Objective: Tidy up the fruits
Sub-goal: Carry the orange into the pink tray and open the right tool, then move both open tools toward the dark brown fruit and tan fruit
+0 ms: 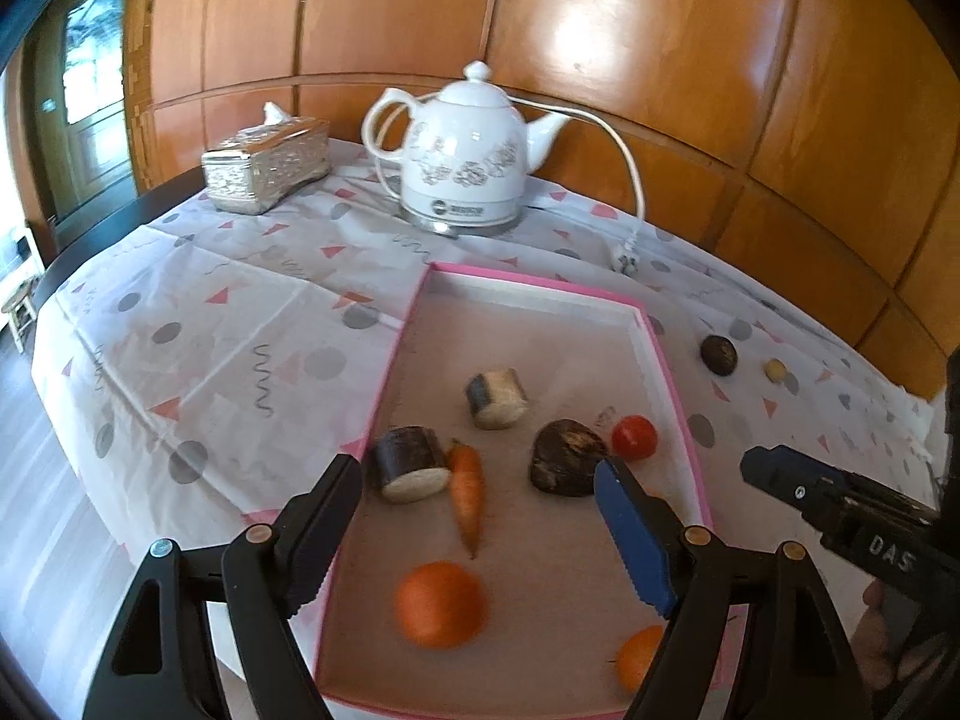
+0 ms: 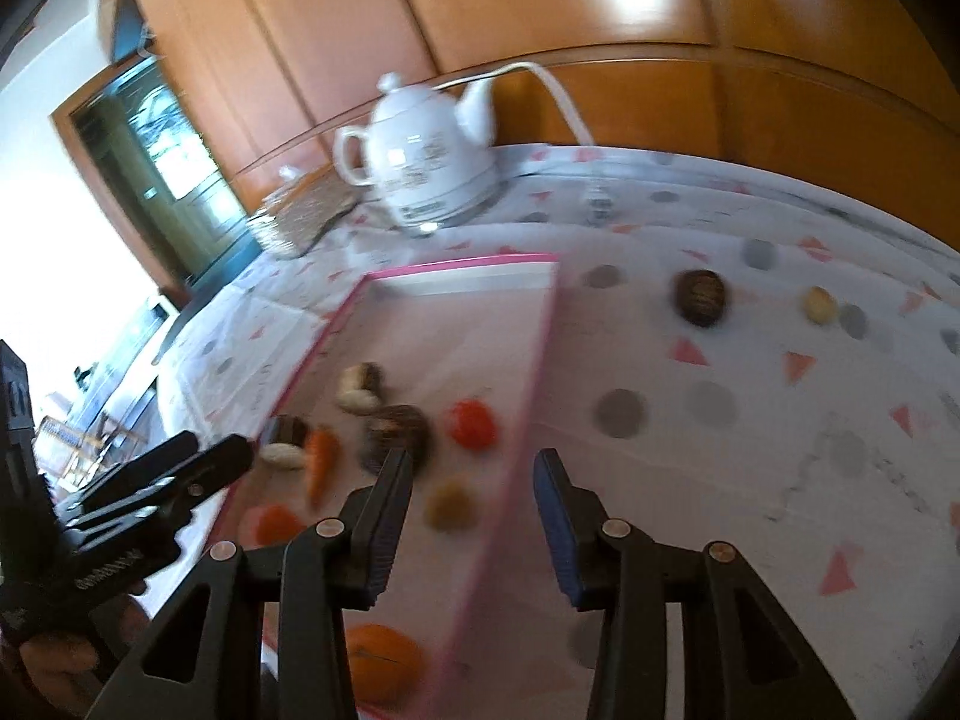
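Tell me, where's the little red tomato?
In the left wrist view the red tomato sits inside the pink tray, near its right wall, just right of the dark brown lump.

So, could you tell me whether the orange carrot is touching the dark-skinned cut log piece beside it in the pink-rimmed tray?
Touching. In the left wrist view the orange carrot's top end rests against the dark-skinned cut log piece, with no tray floor visible between them.
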Action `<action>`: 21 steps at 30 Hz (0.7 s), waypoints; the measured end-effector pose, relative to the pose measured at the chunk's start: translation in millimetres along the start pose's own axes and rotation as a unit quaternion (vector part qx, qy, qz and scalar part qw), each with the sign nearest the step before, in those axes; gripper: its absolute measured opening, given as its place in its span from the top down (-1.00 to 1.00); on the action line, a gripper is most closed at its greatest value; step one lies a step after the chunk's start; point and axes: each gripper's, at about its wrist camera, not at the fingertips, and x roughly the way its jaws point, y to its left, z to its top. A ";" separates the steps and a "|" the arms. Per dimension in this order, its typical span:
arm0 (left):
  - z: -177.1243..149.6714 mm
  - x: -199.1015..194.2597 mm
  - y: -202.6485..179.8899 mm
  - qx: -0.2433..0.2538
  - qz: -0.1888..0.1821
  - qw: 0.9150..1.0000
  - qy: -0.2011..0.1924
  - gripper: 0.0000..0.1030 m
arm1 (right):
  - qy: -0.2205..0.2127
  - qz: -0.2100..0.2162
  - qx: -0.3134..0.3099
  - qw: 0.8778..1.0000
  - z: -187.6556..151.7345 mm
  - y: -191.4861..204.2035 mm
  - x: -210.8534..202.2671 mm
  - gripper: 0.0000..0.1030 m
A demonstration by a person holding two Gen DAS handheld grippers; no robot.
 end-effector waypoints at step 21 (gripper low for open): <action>36.3 39.8 -107.9 0.086 -0.066 0.994 0.022 -0.54 | -0.033 -0.132 0.098 0.986 15.5 -129.4 -13.6 0.18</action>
